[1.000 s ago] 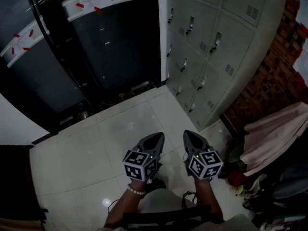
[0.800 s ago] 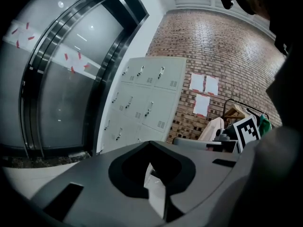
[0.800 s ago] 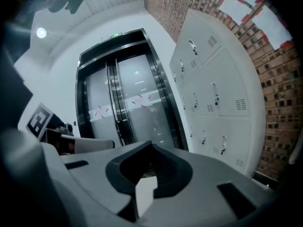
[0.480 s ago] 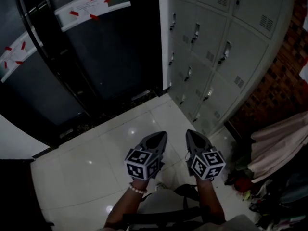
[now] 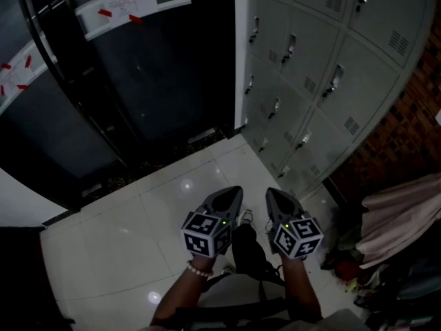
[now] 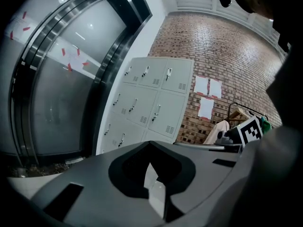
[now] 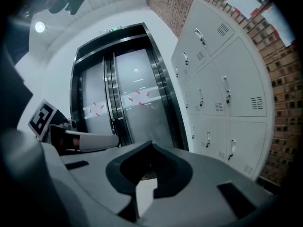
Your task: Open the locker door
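Nothing is done yet: the lockers [image 5: 324, 81] show only shut doors, and the left gripper [image 5: 233, 192] and right gripper [image 5: 271, 193], both closed and empty, hang well apart from them.

The lockers [image 5: 324, 81] run off the head view's top and right edges. Print on the taped sheet [image 5: 131, 2] on the glass door [image 5: 158, 81] is too small to read. The pale cloth [image 5: 403, 219] at right is cut by the edge.
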Available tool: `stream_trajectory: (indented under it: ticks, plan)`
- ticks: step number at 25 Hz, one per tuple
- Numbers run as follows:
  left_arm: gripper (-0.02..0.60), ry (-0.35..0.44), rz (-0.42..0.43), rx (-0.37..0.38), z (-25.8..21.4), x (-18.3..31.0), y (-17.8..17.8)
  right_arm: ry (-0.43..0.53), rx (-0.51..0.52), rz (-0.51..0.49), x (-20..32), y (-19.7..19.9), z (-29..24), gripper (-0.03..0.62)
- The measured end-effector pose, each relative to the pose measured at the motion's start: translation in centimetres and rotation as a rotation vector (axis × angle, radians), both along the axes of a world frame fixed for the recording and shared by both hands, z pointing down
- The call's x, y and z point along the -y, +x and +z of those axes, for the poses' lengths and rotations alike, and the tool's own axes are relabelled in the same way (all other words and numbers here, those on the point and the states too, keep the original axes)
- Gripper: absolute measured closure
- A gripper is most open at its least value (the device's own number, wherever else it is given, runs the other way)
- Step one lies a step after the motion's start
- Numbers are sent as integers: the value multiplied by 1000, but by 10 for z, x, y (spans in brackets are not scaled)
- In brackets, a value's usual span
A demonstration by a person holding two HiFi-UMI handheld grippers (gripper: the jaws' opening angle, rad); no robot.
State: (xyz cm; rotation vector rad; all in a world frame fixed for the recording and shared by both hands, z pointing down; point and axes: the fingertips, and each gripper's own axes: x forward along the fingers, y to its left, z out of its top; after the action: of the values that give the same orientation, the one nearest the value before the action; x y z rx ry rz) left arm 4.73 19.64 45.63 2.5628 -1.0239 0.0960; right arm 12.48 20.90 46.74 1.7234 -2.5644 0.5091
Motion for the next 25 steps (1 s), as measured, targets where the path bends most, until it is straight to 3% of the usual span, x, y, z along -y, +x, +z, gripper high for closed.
stream_trajectory:
  ticks: [8, 25]
  plan:
    - [589, 12, -18, 1, 0, 68, -1, 34, -4, -7, 74, -1, -8, 589]
    - [589, 22, -20, 28, -12, 280, 37, 43, 1, -28, 291, 28, -21, 588]
